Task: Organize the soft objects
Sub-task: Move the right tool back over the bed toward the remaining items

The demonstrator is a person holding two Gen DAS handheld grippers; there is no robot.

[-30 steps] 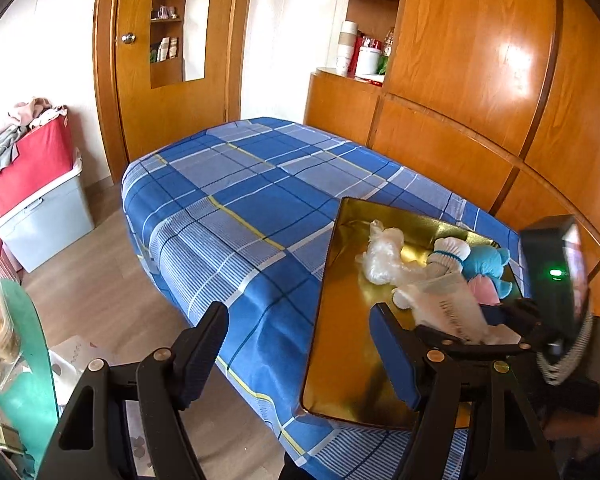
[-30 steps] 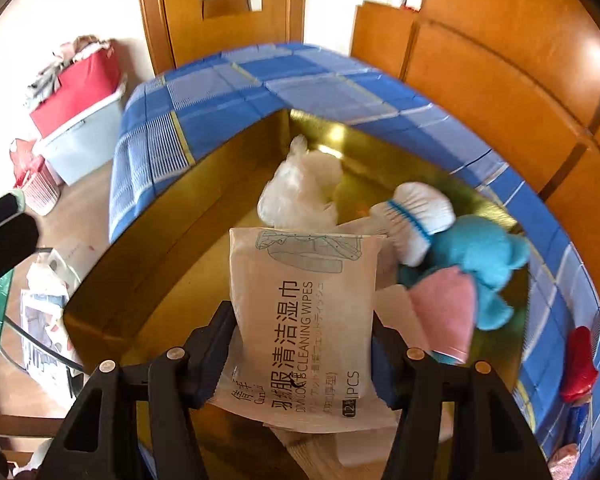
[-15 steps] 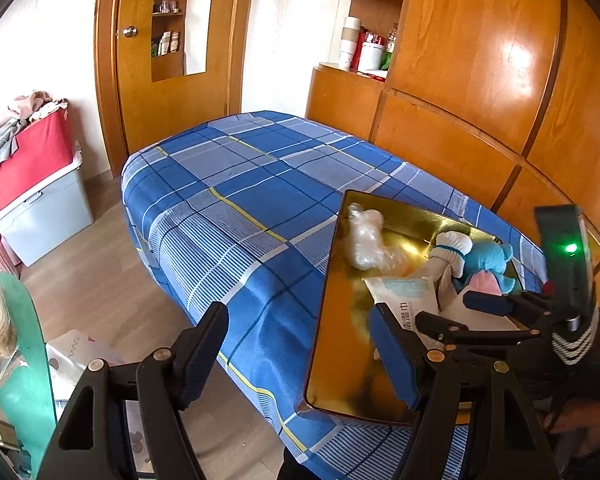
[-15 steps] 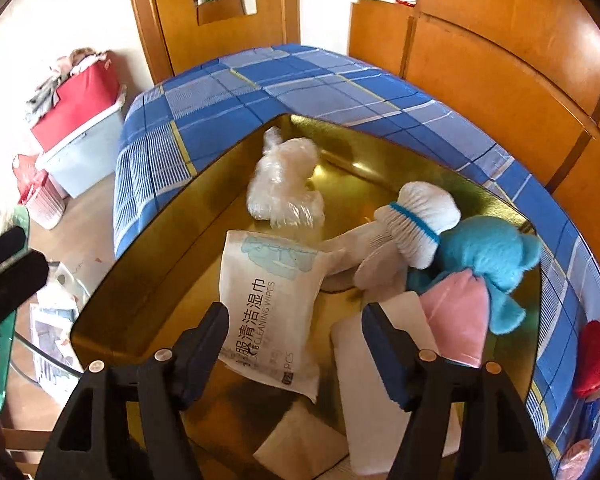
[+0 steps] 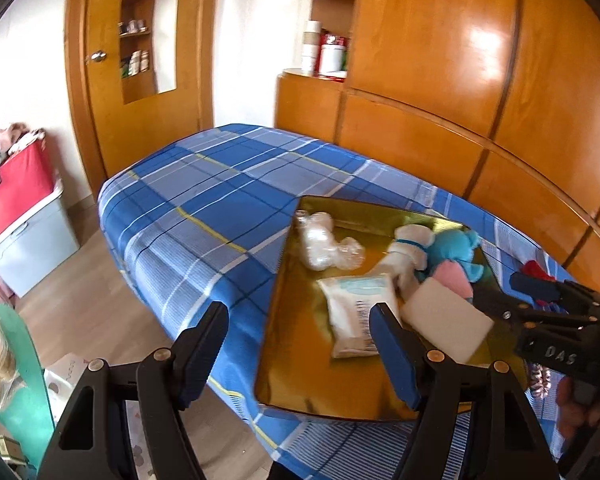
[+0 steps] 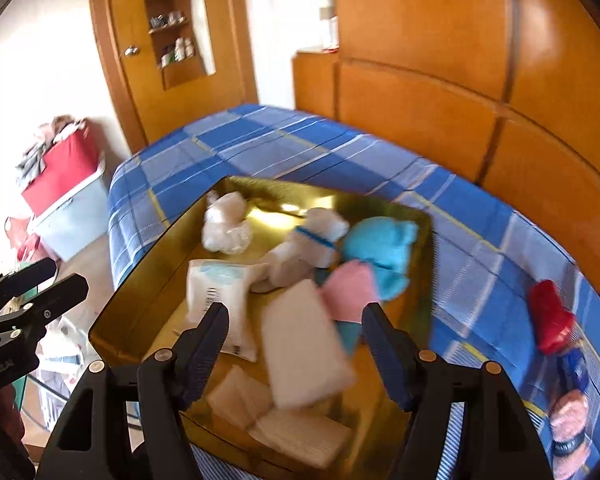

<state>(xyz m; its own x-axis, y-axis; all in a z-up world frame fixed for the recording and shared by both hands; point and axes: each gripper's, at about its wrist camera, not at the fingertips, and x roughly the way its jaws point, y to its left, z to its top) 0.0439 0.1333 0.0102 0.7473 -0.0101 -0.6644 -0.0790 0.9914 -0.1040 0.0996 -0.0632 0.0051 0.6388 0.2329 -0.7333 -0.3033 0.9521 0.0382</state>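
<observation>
- The soft things lie gathered in the gold tray (image 6: 124, 312) on the bed (image 5: 204, 216), which looks like the collecting place for the task.
- Wipes pack (image 6: 220, 296) lies flat near the tray's left side; a white pad (image 6: 304, 344) lies to its right, leaning on the pink cloth (image 6: 350, 292).
- Far part of the tray: a crumpled plastic bag (image 6: 224, 224), a white sock (image 6: 320, 232) and a blue plush (image 6: 384, 252), touching one another.
- Right gripper (image 6: 294, 340) hangs above the tray's near part, fingers wide apart, holding nothing.
- Left gripper (image 5: 300, 348) is off the tray's left edge, fingers also spread and empty.
- A red item (image 6: 550, 316) lies on the bed right of the tray, probably yet to be collected; what it is I cannot tell.
- Motion blur smears the pad and cloth edges; the tray's near corner is hidden behind the fingers.
</observation>
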